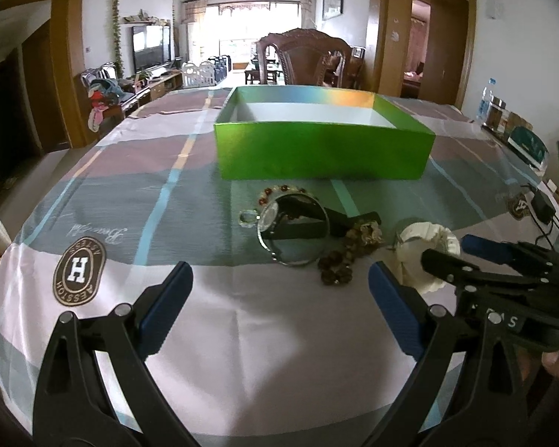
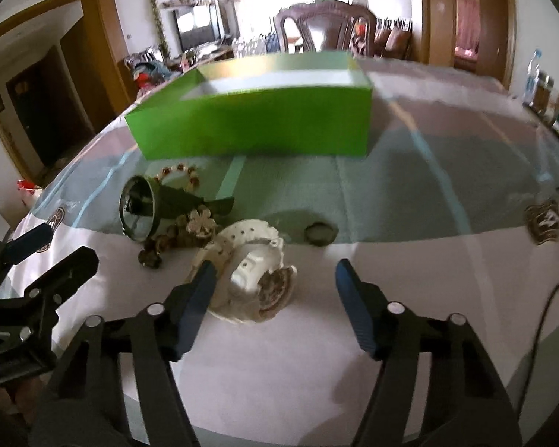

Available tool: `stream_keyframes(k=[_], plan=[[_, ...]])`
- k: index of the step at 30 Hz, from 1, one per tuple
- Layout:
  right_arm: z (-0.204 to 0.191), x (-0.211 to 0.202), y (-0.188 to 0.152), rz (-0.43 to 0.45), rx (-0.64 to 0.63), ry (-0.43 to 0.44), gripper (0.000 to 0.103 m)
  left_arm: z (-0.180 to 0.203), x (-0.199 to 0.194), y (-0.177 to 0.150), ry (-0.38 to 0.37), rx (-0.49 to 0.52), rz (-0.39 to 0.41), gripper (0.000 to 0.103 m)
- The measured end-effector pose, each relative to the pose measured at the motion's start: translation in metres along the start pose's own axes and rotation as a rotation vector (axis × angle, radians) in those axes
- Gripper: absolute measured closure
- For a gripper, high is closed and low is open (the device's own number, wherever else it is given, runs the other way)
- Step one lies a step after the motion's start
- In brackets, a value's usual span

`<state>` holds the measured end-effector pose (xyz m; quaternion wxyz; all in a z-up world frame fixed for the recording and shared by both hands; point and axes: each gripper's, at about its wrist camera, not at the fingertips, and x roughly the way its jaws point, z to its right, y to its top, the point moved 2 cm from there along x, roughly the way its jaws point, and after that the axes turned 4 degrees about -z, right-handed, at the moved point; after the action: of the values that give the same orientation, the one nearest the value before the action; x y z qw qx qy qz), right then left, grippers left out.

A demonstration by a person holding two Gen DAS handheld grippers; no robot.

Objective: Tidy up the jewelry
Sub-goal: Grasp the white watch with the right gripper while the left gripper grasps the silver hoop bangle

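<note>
An open green box [image 1: 324,149] stands on the tablecloth, its white inside bare. In front of it lie a red-and-white bead bracelet [image 1: 279,190], a round glass-faced piece on a black strap [image 1: 298,227], a brown bead bracelet [image 1: 339,264] and a white watch [image 1: 428,249]. My left gripper [image 1: 279,298] is open over bare cloth, short of the pieces. My right gripper [image 2: 275,294] is open around the white watch [image 2: 249,272]. Its left finger is at the strap and its right finger stands clear of it.
A small clear crystal piece [image 1: 248,218] lies left of the glass-faced piece. A small dark round item [image 2: 320,232] sits behind the watch. Bottles and packets [image 1: 503,111] line the table's right edge, with black cables [image 1: 540,216] nearby. A carved wooden chair [image 1: 309,56] stands beyond the box.
</note>
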<state>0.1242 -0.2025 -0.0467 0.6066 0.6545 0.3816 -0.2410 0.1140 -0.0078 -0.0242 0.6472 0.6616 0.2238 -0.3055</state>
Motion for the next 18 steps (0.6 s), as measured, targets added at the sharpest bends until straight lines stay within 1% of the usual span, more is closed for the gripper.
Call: stream_keyframes(k=[2,4,5,6,9,11,13,14,16,17,18], plan=[[0.001,0.004,0.001,-0.017,-0.008,0.009,0.050,0.002,0.004,0.004,0.002,0.011,-0.010,0.009],[0.001,0.008,0.001,-0.041,-0.015,0.021,0.065,0.000,0.008,0.009,0.001,0.011,-0.015,0.009],[0.001,0.010,0.000,-0.057,-0.021,0.034,0.076,-0.002,0.011,0.013,-0.002,0.004,-0.019,0.009],[0.002,0.009,0.000,-0.053,-0.027,0.036,0.083,-0.004,0.012,0.017,-0.003,-0.004,-0.022,0.009],[0.003,0.007,-0.002,-0.054,-0.031,0.055,0.085,-0.010,0.022,0.026,0.005,-0.012,-0.035,0.009],[0.005,0.001,-0.002,-0.036,-0.024,0.075,0.085,-0.014,0.030,0.031,0.018,-0.009,-0.055,0.010],[0.005,-0.005,-0.003,-0.019,-0.031,0.094,0.085,-0.017,0.037,0.034,0.025,-0.013,-0.072,0.020],[0.006,-0.007,-0.003,-0.018,-0.031,0.101,0.085,-0.019,0.042,0.035,0.023,-0.018,-0.087,0.024],[0.007,-0.009,-0.001,-0.015,-0.026,0.117,0.085,-0.022,0.049,0.036,0.019,-0.031,-0.108,0.037],[0.007,-0.011,0.000,-0.013,-0.023,0.122,0.085,-0.024,0.053,0.036,0.018,-0.034,-0.121,0.040],[0.007,-0.013,0.001,-0.009,-0.022,0.127,0.085,-0.024,0.056,0.036,0.012,-0.033,-0.132,0.047]])
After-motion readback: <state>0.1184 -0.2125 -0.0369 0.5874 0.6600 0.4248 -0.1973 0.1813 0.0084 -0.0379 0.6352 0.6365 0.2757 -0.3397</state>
